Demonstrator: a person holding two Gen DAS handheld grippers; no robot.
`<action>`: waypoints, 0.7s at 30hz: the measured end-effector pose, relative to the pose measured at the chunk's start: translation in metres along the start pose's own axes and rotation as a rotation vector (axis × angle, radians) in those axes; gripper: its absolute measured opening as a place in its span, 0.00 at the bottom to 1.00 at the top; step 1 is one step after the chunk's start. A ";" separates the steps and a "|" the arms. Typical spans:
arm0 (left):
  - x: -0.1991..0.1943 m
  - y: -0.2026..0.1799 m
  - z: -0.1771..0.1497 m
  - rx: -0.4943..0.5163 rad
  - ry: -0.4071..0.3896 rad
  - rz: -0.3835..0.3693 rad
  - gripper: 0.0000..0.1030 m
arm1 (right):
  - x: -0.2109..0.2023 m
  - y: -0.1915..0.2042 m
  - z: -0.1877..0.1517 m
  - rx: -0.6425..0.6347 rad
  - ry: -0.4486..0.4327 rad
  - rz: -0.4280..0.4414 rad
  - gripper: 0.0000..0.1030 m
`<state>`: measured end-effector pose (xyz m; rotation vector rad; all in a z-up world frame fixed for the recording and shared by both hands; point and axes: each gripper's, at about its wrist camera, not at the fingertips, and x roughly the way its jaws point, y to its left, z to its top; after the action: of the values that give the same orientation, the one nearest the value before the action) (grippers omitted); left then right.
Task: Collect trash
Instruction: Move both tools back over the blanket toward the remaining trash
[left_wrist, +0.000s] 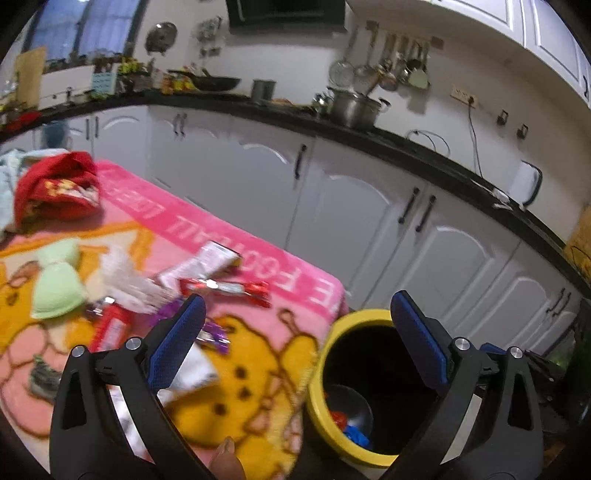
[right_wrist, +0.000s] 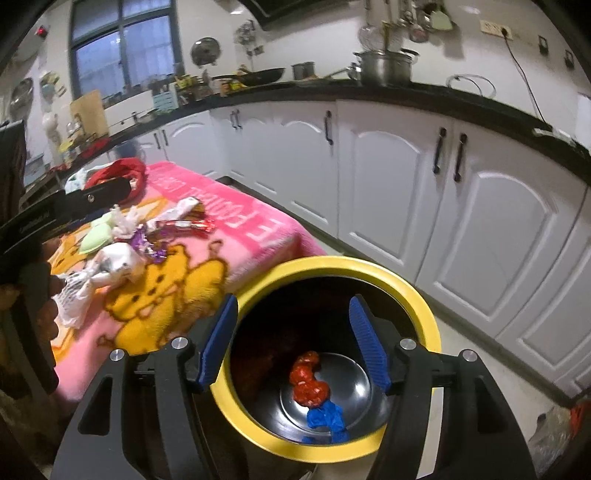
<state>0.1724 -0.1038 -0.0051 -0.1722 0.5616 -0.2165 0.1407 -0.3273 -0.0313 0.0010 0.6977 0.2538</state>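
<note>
With both my left gripper and right gripper open and empty over the yellow-rimmed bin, I'd swing left to the wrappers on the blanket-covered tabletop, pinching one squarely.

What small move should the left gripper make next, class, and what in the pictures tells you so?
Probably swing the left gripper back over the pink blanket toward the red wrapper. It is open and empty, a red wad and a blue wad already lie in the yellow-rimmed bin, and wrappers remain on the blanket.
</note>
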 end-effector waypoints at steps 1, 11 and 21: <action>-0.005 0.005 0.002 -0.005 -0.011 0.010 0.89 | 0.000 0.006 0.002 -0.009 -0.004 0.009 0.59; -0.041 0.056 0.011 -0.070 -0.085 0.081 0.89 | 0.002 0.069 0.022 -0.115 -0.030 0.107 0.59; -0.063 0.114 0.015 -0.148 -0.122 0.167 0.89 | 0.014 0.128 0.031 -0.176 -0.008 0.189 0.60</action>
<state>0.1459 0.0229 0.0143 -0.2785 0.4675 -0.0023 0.1410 -0.1978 -0.0058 -0.1004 0.6664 0.4962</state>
